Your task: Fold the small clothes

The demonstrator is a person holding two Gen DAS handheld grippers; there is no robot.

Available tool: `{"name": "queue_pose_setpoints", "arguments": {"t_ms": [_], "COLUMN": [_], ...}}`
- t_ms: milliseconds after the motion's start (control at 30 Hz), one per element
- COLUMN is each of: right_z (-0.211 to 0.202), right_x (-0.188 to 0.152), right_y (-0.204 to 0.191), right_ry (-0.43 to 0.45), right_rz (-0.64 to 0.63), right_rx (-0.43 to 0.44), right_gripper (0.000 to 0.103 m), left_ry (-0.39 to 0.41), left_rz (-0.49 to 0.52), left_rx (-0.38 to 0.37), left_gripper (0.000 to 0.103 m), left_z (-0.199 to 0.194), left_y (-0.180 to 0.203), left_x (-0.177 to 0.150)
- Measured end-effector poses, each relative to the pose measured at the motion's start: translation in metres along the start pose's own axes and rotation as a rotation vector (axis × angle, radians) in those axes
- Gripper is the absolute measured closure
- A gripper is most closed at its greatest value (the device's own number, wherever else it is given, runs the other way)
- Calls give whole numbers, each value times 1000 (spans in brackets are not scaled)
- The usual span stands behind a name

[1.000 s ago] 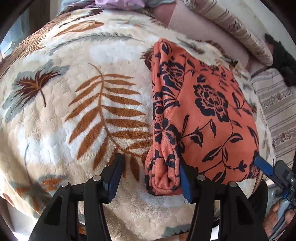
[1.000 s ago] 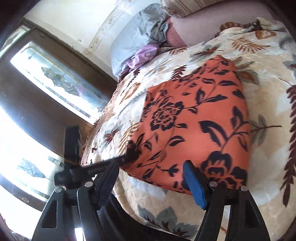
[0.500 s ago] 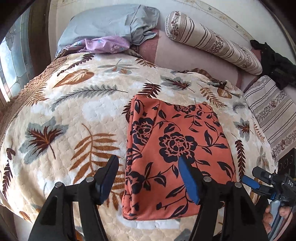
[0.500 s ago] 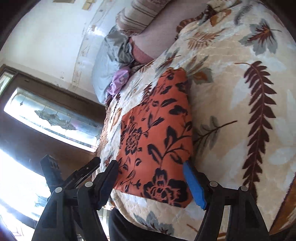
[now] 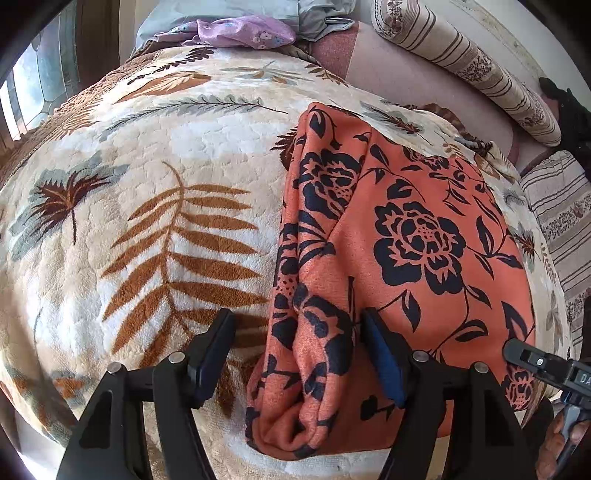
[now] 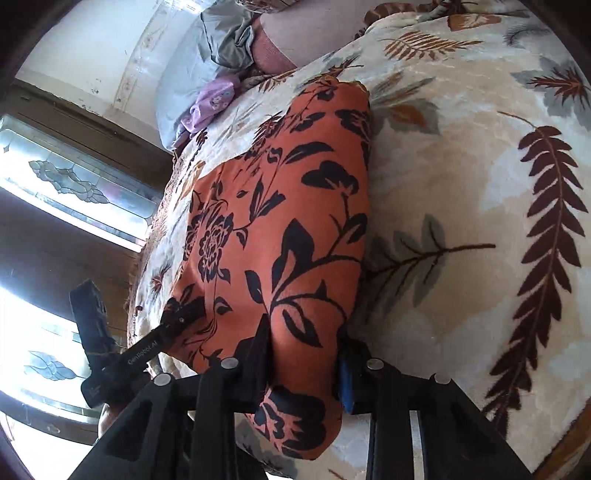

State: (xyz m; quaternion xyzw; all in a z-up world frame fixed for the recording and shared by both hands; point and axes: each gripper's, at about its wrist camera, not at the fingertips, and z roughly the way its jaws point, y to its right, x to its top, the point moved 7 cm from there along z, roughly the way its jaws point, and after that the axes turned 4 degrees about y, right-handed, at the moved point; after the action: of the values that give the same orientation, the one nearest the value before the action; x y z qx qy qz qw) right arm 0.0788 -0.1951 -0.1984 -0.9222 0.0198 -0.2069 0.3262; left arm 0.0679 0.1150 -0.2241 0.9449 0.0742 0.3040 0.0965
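An orange cloth with black flowers (image 5: 417, 236) lies folded on the leaf-print blanket (image 5: 155, 206). My left gripper (image 5: 299, 350) is open, its jaws astride the cloth's near left folded edge, low over it. In the right wrist view the cloth (image 6: 280, 221) runs away from me. My right gripper (image 6: 304, 360) has closed on the cloth's near right corner, with the fabric bunched between the jaws. The other gripper shows in each view: the right one in the left wrist view (image 5: 543, 365) and the left one in the right wrist view (image 6: 147, 343).
A grey pillow (image 6: 207, 66) with a purple garment (image 5: 243, 31) lies at the bed's head. A striped bolster (image 5: 465, 62) and a striped cushion (image 5: 561, 218) lie at the right. A window (image 6: 55, 192) stands beside the bed.
Both grippers have come down onto the cloth's near end from a raised, pulled-back position. My right gripper has narrowed from open to closed on the cloth's corner.
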Motion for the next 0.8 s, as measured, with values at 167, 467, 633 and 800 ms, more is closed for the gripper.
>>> {"name": "queue_pose_setpoints", "arguments": {"t_ms": [167, 467, 633, 800], "right_z": [-16, 20, 6, 14], "right_x": [8, 69, 58, 59], "right_y": [16, 23, -10, 7], "right_ry": [8, -26, 36, 29], "right_rz": [143, 205, -78, -2], "right_rx": [147, 173, -51, -22], "right_gripper": [39, 48, 65, 58], "left_ry": [8, 20, 24, 99], "left_rz": [4, -2, -1, 12], "left_rx": [-8, -21, -20, -7], "left_gripper": [30, 29, 29, 32], "left_z": [0, 2, 1, -36], "left_y": [0, -2, -3, 13], "left_x": [-1, 0, -2, 25]}}
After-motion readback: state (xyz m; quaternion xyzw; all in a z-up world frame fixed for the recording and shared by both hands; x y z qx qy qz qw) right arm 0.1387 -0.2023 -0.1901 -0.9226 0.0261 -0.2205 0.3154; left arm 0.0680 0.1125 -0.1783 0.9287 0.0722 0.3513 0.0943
